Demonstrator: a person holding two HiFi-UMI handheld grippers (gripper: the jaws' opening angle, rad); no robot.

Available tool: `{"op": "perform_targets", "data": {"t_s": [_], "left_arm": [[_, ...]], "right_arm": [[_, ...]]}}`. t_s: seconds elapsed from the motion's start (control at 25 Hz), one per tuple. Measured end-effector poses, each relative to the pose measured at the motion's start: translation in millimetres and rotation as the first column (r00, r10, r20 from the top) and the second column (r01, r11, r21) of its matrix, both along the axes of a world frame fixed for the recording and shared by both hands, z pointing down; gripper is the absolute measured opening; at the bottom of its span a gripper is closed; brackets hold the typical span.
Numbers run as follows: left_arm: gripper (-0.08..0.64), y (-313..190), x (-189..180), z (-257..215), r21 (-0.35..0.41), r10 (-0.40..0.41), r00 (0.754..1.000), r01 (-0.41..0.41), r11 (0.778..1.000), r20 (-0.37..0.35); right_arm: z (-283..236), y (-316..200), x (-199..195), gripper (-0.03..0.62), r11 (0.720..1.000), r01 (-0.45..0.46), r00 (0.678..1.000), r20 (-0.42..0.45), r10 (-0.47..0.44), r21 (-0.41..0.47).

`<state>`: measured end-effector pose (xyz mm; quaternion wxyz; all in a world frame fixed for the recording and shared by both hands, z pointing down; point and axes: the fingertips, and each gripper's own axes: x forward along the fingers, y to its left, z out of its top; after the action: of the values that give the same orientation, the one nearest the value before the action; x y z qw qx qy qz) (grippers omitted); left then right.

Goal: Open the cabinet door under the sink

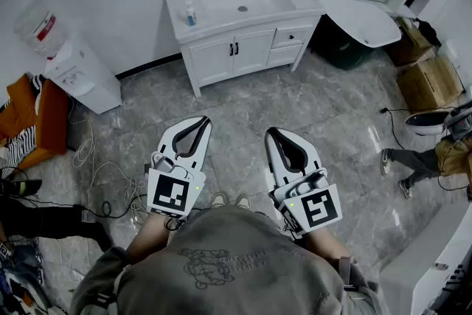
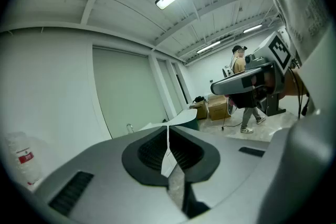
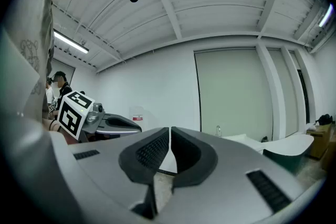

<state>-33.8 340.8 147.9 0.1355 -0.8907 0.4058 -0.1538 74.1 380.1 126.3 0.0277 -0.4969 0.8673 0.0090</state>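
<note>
L gripper [image 1: 200, 122]: jaws clenched on nothing, tips meet (its own view shows only a hairline gap); held in front of us.
R gripper [image 1: 274, 133]: same, pads pressed together, empty, beside the L.
Cabinet doors [image 1: 253, 52]: both closed under the sink [image 1: 243, 2], black handles [image 1: 234, 49] side by side at centre seam.
Gap: we stand well apart from the vanity, grey floor [image 1: 324, 114] btwn; both grippers pt twd it.
Nearby: water dispenser [image 1: 74, 70] left of vanity.

A water dispenser [image 1: 77, 74] stands far left, cardboard boxes [image 1: 430, 81] far right, and loose cables [image 1: 87, 151] trail over the grey floor [image 1: 332, 122].
</note>
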Motion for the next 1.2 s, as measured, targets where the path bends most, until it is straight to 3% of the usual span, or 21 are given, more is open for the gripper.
{"op": "perform_targets", "data": {"t_s": [0.36,0.92,1.2], "left_arm": [[0.025,-4,23,4,-0.010,0.022,1.000,-0.022,1.000,-0.004],[0.025,-4,59,14,-0.016,0.011,1.000,-0.011,1.000,-0.025],[0.025,-19,52,19,-0.019,-0.021,1.000,0.020,1.000,-0.004]], "right_arm": [[18,-6,30,0.034,0.997,-0.031,1.000,-0.006,0.031,-0.070],[32,-3,56,0.034,0.998,0.021,0.999,-0.042,-0.024,-0.068],[38,-21,62,0.034,0.997,0.040,0.998,-0.034,-0.043,-0.070]]}}
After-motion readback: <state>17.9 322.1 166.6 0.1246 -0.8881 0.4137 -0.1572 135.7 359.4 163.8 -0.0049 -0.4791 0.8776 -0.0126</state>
